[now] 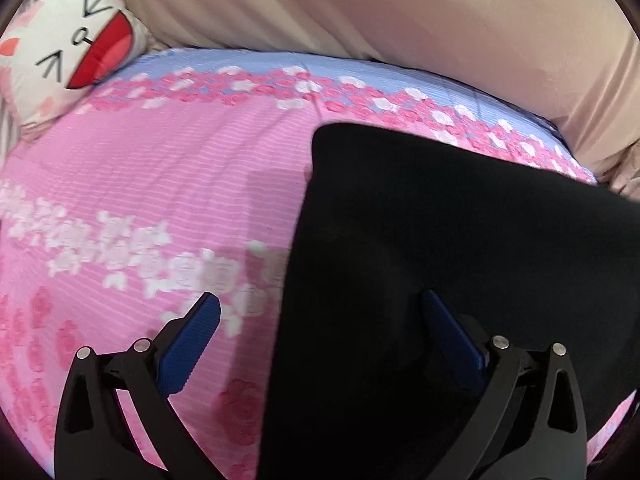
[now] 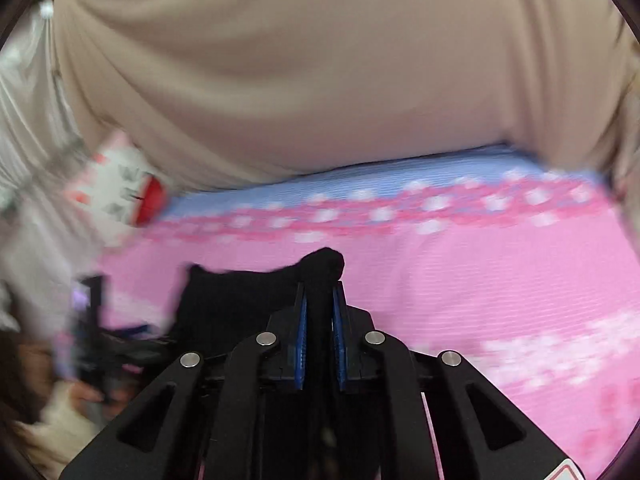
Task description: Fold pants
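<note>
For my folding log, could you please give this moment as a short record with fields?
surface: bedsheet, pink, floral
garment: pants, black, lying on the bedsheet
left gripper: open, one finger over the sheet, one over the pants' edge
right gripper: shut on a bunch of pants
backdrop: beige cloth
other: cat cushion, at the far left

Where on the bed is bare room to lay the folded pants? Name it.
Bare sheet lies between the pants and the cat pillow. Crowded at the beige cushion behind, and where the right tool pinches the fabric.
</note>
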`<state>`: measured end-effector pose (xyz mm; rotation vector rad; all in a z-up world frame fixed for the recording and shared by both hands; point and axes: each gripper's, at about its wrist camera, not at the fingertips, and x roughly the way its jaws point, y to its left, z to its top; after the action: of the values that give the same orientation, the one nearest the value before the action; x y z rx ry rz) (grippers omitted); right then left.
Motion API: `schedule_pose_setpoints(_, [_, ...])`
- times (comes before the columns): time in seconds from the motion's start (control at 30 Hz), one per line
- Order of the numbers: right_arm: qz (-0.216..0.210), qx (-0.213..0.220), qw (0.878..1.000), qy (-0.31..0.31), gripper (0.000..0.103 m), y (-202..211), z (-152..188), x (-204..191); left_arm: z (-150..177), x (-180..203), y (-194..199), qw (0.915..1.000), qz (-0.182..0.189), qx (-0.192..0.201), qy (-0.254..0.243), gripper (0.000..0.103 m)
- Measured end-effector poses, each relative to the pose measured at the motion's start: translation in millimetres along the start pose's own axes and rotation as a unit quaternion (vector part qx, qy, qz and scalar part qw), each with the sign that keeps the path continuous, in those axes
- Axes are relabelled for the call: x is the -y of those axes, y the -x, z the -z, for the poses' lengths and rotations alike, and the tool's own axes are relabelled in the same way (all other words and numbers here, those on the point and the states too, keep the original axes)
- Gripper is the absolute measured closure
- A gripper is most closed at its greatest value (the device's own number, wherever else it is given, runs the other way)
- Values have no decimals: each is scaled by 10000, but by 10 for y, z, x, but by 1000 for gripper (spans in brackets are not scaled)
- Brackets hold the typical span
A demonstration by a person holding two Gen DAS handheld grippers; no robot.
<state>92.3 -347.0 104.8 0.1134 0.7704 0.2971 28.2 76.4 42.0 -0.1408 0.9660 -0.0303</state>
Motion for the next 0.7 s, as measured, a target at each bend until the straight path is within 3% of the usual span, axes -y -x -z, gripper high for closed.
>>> schedule_pose_setpoints(0.07, [646,-688,9952,-245,92,-465,209,266,4,31,-32,9999,-106,10,45,5])
schedule_pose_setpoints(0.1, [613,-860,9913,-780,91,-539,322,451,2,41,-29,9999,-133,40,39,5])
schedule_pose_setpoints(0.13, [297,-747,9893,-1215,91,-465,364,545,-3,49,-12,9999,-166,20,-11,5])
schedule_pose_setpoints(0.17, [-159,-347,9862,-1610,90,-252,374,584,-4,44,14,9998,-175,27,-45,5])
schedule_pose_setpoints(0.27, [-604,179,9868,-1495,85,131,247,337,9,3,119,9996,-265,108,-33,5])
schedule_pose_setpoints(0.3, [-954,127,9876,-1240,85,175,167,102,10,-2,130,9995,-304,109,-6,5])
schedule_pose_setpoints(0.4, [-1301,-370,9895,-505,85,-56,133,-437,2,59,121,9990,-443,74,-44,5])
schedule_pose_setpoints(0.47, [-1036,-778,9915,-77,87,-394,201,-616,16,136,97,9973,-698,103,-197,5])
schedule_pose_setpoints(0.5, [-487,-914,9946,-12,95,-605,273,-539,32,171,92,9962,-815,149,-286,5])
schedule_pose_setpoints(0.53, [-483,-900,9945,-234,103,-724,339,-357,39,182,91,9955,-857,194,-351,5])
schedule_pose_setpoints(0.6, [-1135,-872,9813,-1287,103,-632,392,-17,51,194,93,9949,-877,208,-458,5])
schedule_pose_setpoints(0.67, [-860,-629,9865,-1245,100,-351,376,-82,58,188,132,9941,-936,252,-492,5])
schedule_pose_setpoints(0.7, [-762,-437,9916,-945,87,-165,377,-200,68,204,149,9926,-1026,304,-579,5])
